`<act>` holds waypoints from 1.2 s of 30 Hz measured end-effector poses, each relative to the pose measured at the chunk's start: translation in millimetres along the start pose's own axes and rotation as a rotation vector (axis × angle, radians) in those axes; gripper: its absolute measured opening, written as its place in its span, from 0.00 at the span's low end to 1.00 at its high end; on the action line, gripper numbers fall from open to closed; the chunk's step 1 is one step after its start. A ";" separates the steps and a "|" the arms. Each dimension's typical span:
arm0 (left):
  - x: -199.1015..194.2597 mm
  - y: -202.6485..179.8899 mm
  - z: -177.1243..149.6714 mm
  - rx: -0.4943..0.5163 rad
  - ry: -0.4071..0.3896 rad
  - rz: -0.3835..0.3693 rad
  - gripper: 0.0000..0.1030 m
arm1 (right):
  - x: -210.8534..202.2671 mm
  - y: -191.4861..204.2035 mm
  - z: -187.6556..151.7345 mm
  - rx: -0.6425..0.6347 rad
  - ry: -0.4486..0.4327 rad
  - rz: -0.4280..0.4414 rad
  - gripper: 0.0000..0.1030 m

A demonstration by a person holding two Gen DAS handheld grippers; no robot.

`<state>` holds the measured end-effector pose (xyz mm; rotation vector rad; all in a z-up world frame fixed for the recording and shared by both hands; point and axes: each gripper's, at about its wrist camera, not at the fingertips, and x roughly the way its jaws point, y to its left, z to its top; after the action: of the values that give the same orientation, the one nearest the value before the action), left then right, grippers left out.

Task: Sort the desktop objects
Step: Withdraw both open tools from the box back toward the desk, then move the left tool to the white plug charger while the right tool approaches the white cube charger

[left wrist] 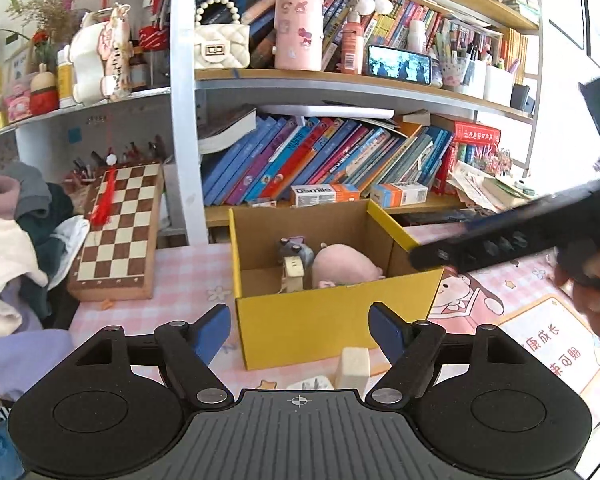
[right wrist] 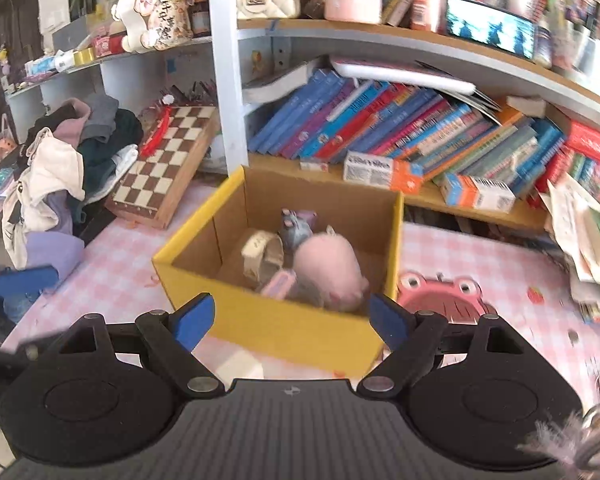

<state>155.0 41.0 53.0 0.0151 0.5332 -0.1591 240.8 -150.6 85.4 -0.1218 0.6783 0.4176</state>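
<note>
A yellow cardboard box point(left wrist: 320, 320) stands open on the pink checked desk. Inside it lie a pink plush pig point(left wrist: 344, 264), a grey mouse toy point(left wrist: 294, 250) and a beige strap point(left wrist: 294, 276). My left gripper point(left wrist: 300, 332) hangs open before the box's front wall, nothing between its fingers. A cream block point(left wrist: 352, 366) rests just in front of the box. In the right wrist view, my right gripper point(right wrist: 292, 320) is open and empty over the box point(right wrist: 284, 332) corner, above the pig point(right wrist: 328, 272), the strap point(right wrist: 262, 256) and a small pink item point(right wrist: 278, 284).
A folded chessboard point(left wrist: 120, 232) leans left of the box beside a clothes pile point(left wrist: 16, 248). Bookshelves with books point(left wrist: 320, 156) and small cartons point(left wrist: 324, 194) stand right behind the box. Loose papers point(right wrist: 588, 232) crowd the right. A hand point(left wrist: 596, 292) holds the right gripper's body at the right edge.
</note>
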 end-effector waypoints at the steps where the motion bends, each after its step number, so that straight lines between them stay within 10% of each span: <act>1: -1.2 0.4 -2.0 0.000 0.002 0.003 0.76 | -4.2 -0.2 -6.1 0.006 0.001 -0.007 0.81; 36: -1.0 1.6 -81.5 -0.045 0.194 0.074 0.76 | -3.1 49.1 -126.6 0.044 0.100 -0.082 0.80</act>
<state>113.2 47.2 -16.7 0.0064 0.7285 -0.0734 144.5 -137.7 -9.5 -0.1288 0.7774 0.3187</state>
